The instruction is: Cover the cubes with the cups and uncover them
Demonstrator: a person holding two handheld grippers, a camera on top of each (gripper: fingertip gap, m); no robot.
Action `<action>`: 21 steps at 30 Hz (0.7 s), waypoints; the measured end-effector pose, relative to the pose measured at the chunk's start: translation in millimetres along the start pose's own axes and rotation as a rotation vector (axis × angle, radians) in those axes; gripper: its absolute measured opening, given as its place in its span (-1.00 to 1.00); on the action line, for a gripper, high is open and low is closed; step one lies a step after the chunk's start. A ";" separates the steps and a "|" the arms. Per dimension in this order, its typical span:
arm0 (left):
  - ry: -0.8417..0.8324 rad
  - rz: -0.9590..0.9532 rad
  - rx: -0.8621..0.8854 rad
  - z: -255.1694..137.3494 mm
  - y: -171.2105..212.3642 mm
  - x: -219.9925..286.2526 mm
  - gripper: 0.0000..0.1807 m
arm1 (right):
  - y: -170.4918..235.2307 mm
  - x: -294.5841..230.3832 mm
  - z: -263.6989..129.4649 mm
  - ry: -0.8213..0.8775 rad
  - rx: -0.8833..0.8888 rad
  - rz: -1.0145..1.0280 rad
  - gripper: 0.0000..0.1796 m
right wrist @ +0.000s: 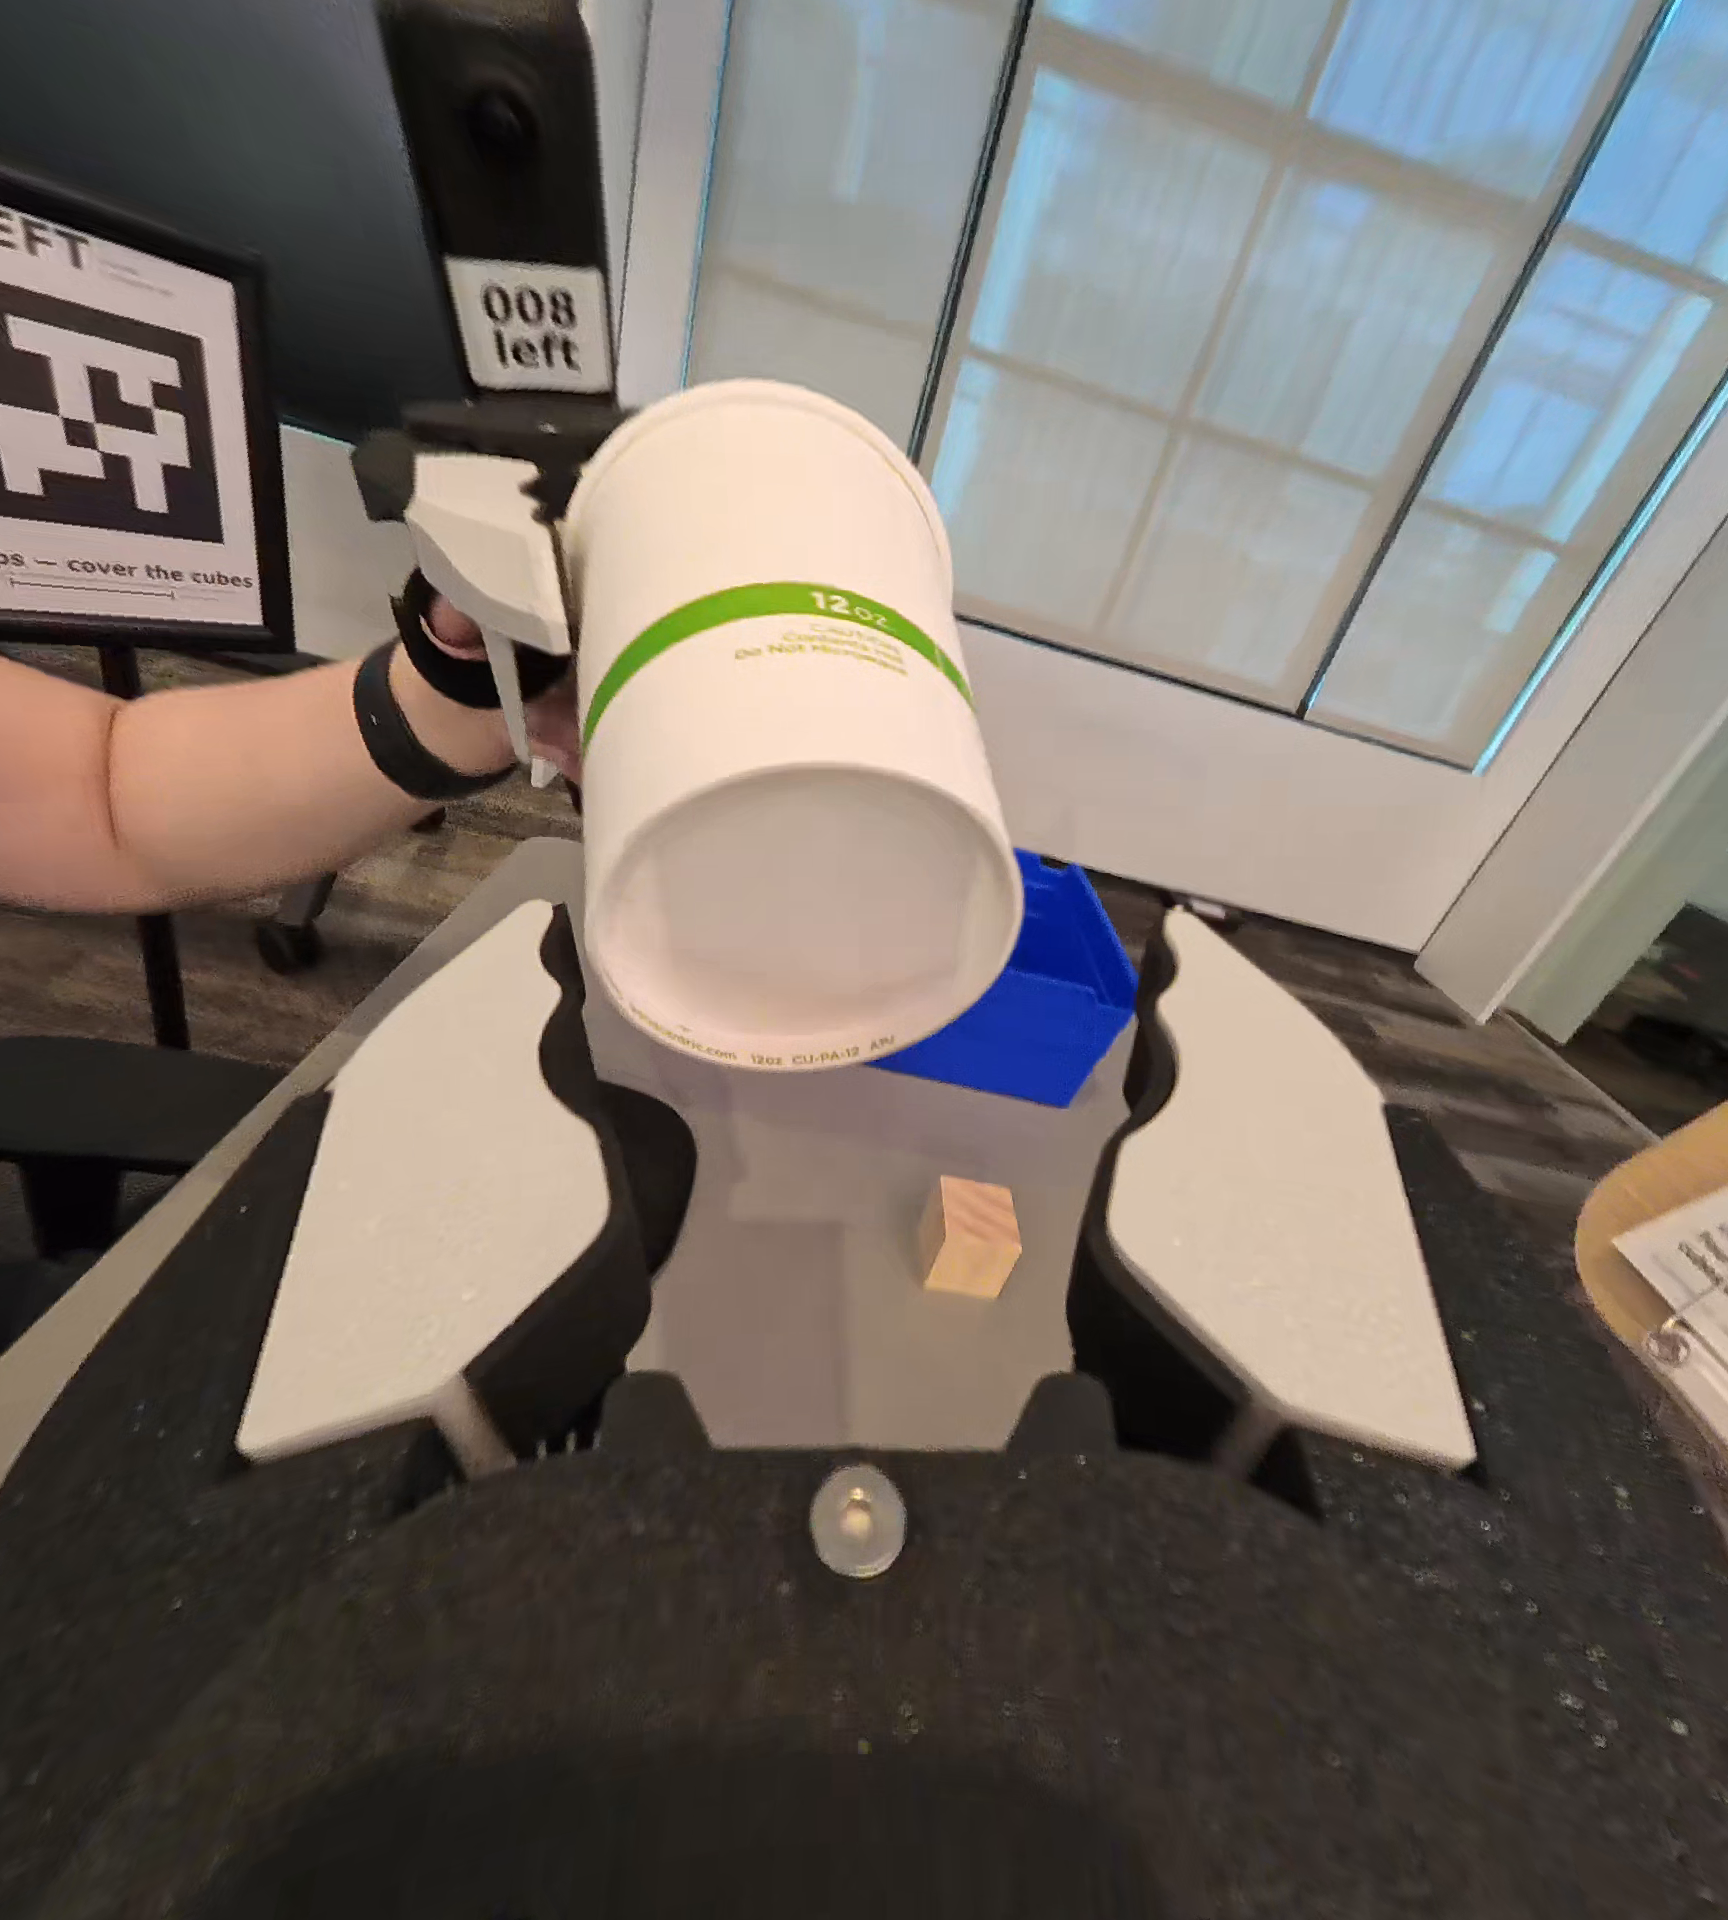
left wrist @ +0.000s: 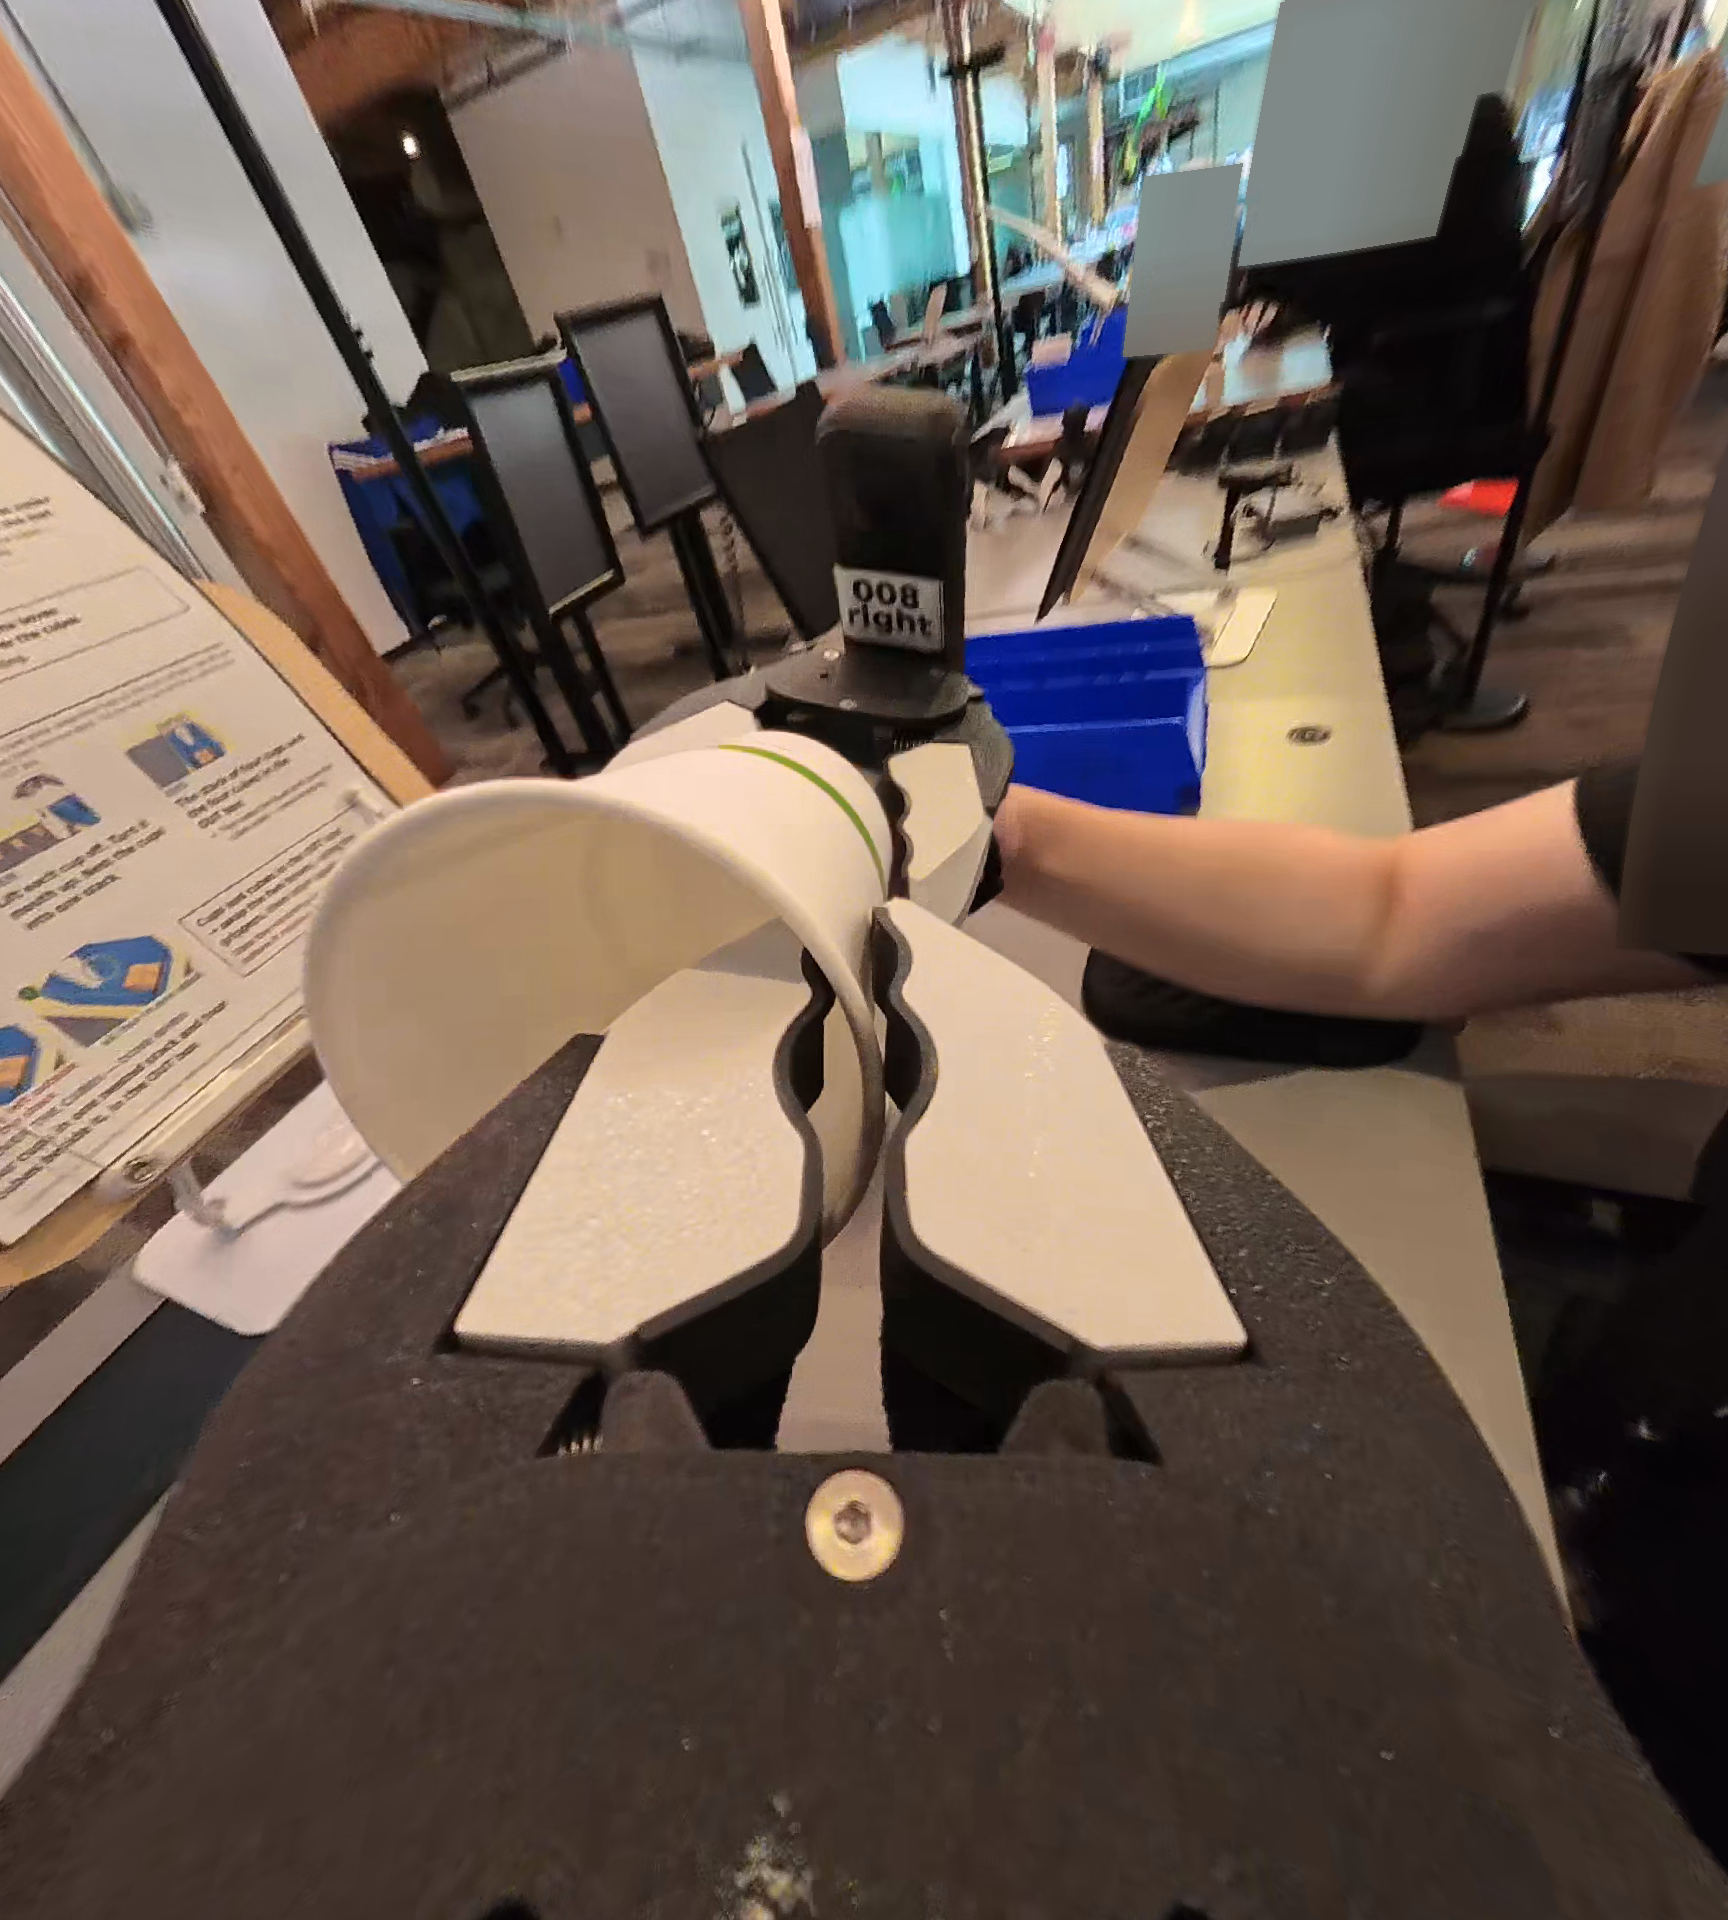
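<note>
My left gripper (left wrist: 855,961) is shut on the wall of a white paper cup (left wrist: 569,914) with a green band, pinching it at the rim. The cup lies tilted in the air, its mouth toward the left wrist view. In the right wrist view the cup (right wrist: 766,707) shows its base, and the left gripper (right wrist: 548,561) grips it from the left. My right gripper (right wrist: 860,925) is open wide, with the cup's base between its fingertips; its pads do not press on it. A wooden cube (right wrist: 969,1236) sits uncovered on the grey table (right wrist: 839,1382) below. The right gripper (left wrist: 927,831) also shows behind the cup.
A blue bin (right wrist: 1057,997) stands on the table beyond the cube and shows in the left wrist view (left wrist: 1088,707) too. An instruction sheet on a stand (left wrist: 60,831) is at the table's side. A framed marker sign (right wrist: 81,416) stands at the left. A person's forearm (left wrist: 1307,914) reaches in.
</note>
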State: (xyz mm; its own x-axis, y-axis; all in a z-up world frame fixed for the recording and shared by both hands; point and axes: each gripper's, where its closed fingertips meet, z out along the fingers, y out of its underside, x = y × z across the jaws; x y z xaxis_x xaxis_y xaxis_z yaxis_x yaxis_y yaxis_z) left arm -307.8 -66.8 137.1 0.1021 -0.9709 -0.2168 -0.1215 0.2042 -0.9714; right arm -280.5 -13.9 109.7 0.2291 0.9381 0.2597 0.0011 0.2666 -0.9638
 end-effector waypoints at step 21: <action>-0.081 -0.041 0.103 -9.7 5.8 -0.1 -0.71 | -12.3 -25.0 1.9 -0.036 0.004 -0.161 -0.13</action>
State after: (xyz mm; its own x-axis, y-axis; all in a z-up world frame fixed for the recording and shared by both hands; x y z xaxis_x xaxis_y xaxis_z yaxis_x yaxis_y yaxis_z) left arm -318.1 -66.8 132.5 0.1846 -0.9663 -0.1794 -0.0134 0.1801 -0.9836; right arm -288.1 -40.1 115.1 0.1914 0.8906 0.4124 0.0314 0.4145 -0.9095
